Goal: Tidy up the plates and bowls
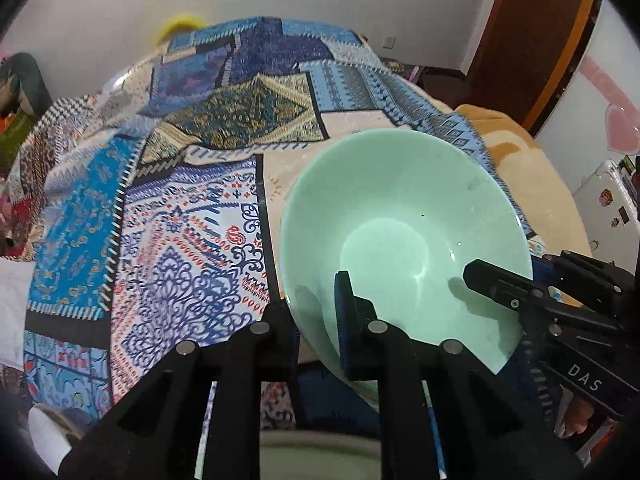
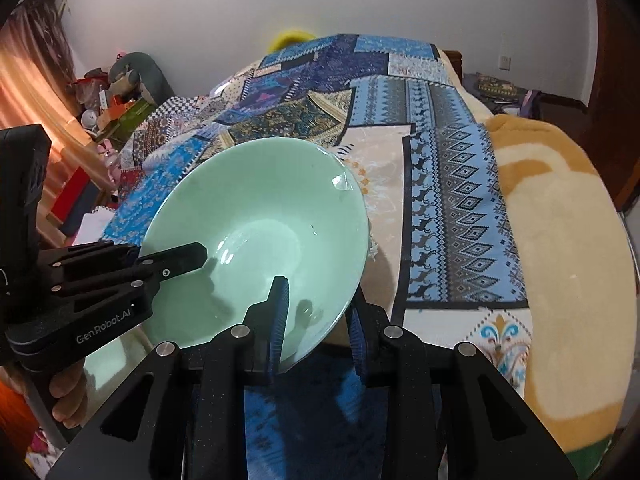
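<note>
Room: white walls [image 2: 160, 12], brown door [image 1: 532, 40] far right, clutter [image 2: 116, 92] far left.
Surface: bed under a patchwork cloth [image 1: 180, 220], tan blanket [image 2: 560, 240] at its right.
Bowl: green bowl [image 1: 404, 216] held tilted above the cloth, near side.
Left gripper [image 1: 316, 320]: clamped on the bowl's near rim, one finger inside.
Right gripper [image 2: 316, 320]: gripping the rim from the right.
Progress: judged early or midway; bowl not yet set down, no stack or plates visible.
</note>
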